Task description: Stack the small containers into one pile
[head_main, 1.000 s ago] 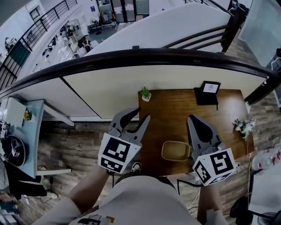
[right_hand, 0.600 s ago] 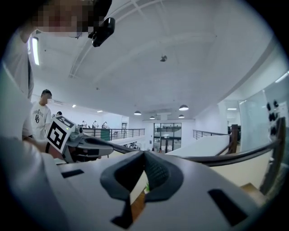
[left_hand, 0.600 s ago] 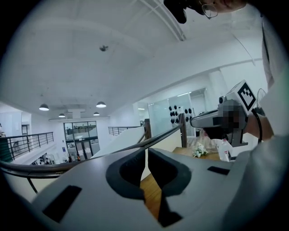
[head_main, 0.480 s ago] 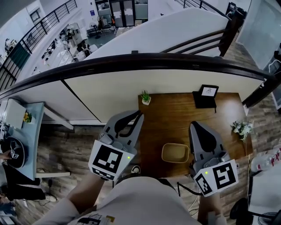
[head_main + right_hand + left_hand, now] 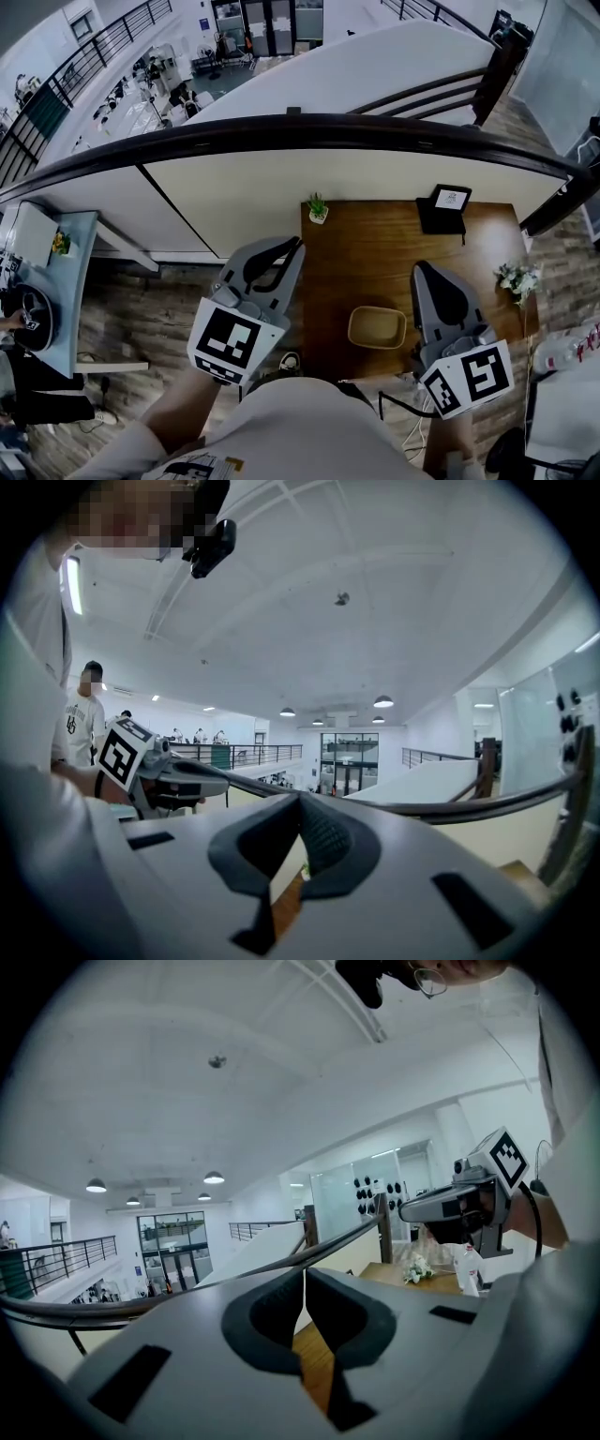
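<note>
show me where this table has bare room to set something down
Widest bare patch: mid table, between the plant, the black frame and the tan container. A narrower strip lies left of the container. Crowded at the near right: the right tool hangs beside the container, flowers at the edge.

open table (image 5: 375,258) round tan container (image 5: 377,327), railing (image 5: 281,125) beyond

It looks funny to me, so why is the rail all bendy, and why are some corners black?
Head view: the wide lens bows lines, so the rail curves like an arc. Left gripper view: the picture is round with black corners, and the shut left claw looks huge and a bit soft up close. Right gripper view: same black ring, and the right claw fills the bottom.
</note>
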`<state>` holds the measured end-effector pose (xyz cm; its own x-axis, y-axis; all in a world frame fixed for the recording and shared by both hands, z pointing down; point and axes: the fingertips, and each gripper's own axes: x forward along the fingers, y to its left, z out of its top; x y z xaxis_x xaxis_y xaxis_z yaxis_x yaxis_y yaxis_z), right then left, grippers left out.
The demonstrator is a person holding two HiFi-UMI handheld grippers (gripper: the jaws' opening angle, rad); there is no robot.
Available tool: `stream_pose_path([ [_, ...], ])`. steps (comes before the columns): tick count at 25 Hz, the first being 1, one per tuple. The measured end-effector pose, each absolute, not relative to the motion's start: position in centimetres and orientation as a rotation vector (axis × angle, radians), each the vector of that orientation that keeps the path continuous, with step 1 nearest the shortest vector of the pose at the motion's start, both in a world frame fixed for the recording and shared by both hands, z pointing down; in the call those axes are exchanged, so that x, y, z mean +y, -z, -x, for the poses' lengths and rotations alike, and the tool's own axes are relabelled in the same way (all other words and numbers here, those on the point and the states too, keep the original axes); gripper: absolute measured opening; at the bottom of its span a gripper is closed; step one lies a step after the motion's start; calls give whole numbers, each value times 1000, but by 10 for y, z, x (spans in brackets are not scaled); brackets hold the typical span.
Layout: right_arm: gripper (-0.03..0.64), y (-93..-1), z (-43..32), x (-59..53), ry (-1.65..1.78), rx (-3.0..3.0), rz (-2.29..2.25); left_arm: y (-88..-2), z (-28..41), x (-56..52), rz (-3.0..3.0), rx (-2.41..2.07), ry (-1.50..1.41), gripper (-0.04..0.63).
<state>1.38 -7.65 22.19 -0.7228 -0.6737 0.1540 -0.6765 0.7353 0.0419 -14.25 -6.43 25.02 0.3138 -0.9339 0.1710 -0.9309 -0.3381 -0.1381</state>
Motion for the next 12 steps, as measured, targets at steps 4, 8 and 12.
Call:
stream_pose_path([
  [4, 3, -221, -11, -77, -18, -2775, -1089, -249, 147, -63, 2533, 1803, 339, 12],
  [8, 4, -221, -6, -77, -18, -2779, -1093, -246, 153, -61, 2530, 1808, 324, 12],
  [12, 5, -220, 0, -74, -12, -2784, -1093, -243, 161, -56, 2524, 1811, 314, 12],
])
